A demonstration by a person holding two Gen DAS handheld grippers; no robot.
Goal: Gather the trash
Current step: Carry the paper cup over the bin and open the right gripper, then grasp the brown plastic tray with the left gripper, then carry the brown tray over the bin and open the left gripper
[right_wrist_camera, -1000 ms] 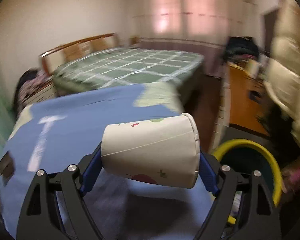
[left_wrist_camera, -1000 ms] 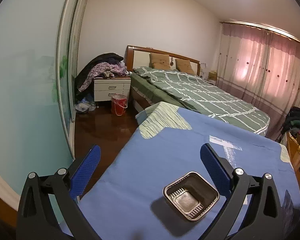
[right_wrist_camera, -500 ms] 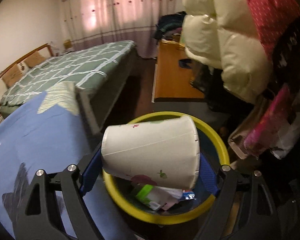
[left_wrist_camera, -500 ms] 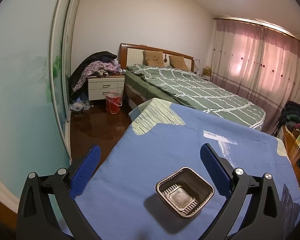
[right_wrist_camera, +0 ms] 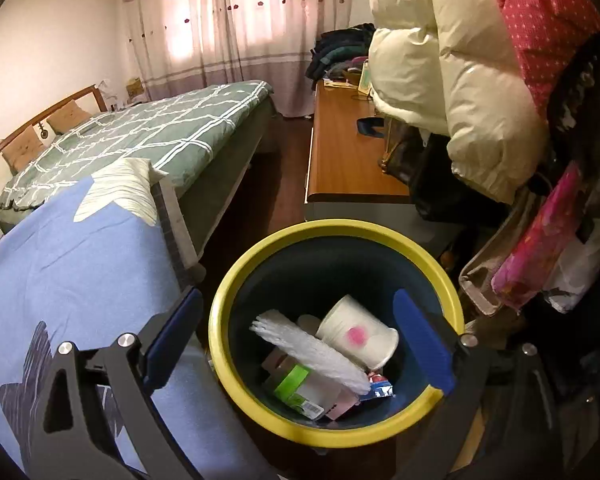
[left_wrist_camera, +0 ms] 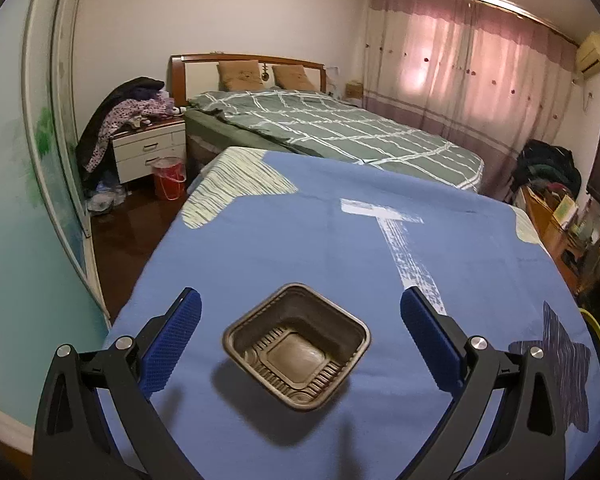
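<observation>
A dark brown square plastic tray (left_wrist_camera: pixel 297 346) lies on the blue cloth (left_wrist_camera: pixel 300 240). My left gripper (left_wrist_camera: pixel 300 336) hovers over it, open, blue pads well apart on either side and touching nothing. In the right wrist view my right gripper (right_wrist_camera: pixel 296 340) hangs above a yellow-rimmed dark bin (right_wrist_camera: pixel 332 236); its jaws are opening and nothing is between them. The white paper cup (right_wrist_camera: pixel 356 334) lies on its side inside the bin among a white foam sheet (right_wrist_camera: pixel 308 350) and other wrappers.
The bin stands on the floor at the right edge of the blue-covered surface (right_wrist_camera: pixel 60 260). A wooden desk (right_wrist_camera: pixel 344 160) and hanging padded jackets (right_wrist_camera: pixel 452 80) crowd the bin's far side. A green bed (left_wrist_camera: pixel 332 132), a nightstand (left_wrist_camera: pixel 148 152) and a red bucket (left_wrist_camera: pixel 168 178) lie beyond.
The right gripper swung from over the blue cloth to above the bin and let go of the paper cup, which now lies in the bin. The left gripper shifted until the brown tray sits centred between its pads.
</observation>
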